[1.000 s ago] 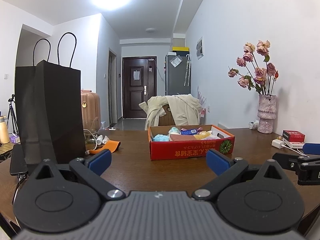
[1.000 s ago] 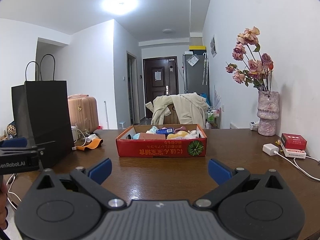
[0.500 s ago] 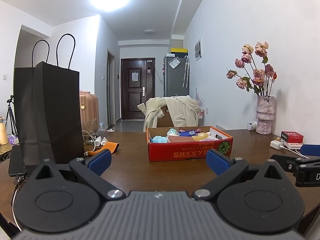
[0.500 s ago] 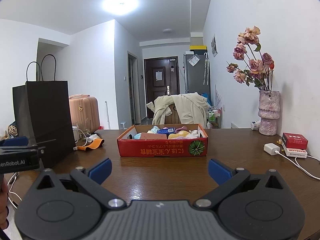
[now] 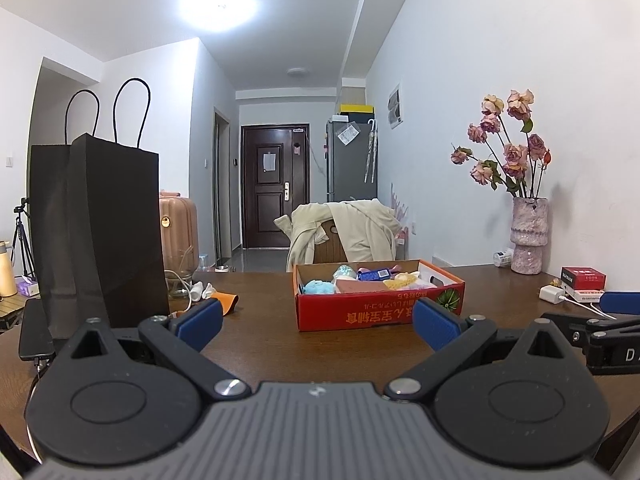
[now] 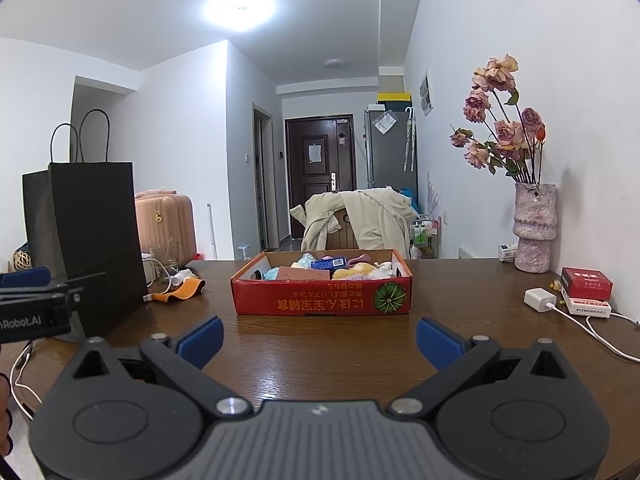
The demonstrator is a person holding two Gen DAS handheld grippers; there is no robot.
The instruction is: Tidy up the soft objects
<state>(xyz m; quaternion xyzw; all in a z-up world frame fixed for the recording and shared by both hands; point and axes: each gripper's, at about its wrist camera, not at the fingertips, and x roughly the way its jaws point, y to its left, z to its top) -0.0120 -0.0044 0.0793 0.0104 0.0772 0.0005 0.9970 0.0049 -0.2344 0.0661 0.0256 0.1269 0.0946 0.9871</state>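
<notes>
A shallow red cardboard box (image 5: pixel 376 312) (image 6: pixel 320 300) sits in the middle of a dark wooden table (image 5: pixel 272 344) (image 6: pixel 320 360). It holds several soft things: a light blue plush (image 5: pixel 318 287), a yellow knitted piece (image 6: pixel 358 270), a blue packet (image 6: pixel 328 264). A tall black paper bag (image 5: pixel 100 232) (image 6: pixel 88 240) stands upright at the left. My left gripper (image 5: pixel 316 322) is open and empty, short of the box. My right gripper (image 6: pixel 320 342) is open and empty too, facing the box's front wall.
An orange strap (image 6: pixel 182 292) and white cables lie between bag and box. At the right stand a vase of dried roses (image 6: pixel 534 232), a red carton (image 6: pixel 586 282) and a white charger (image 6: pixel 540 300). A chair draped with a cream coat (image 6: pixel 360 220) is behind the table.
Both views have tilted up a little and the box sits slightly lower and nearer. Neither gripper has changed its opening.
</notes>
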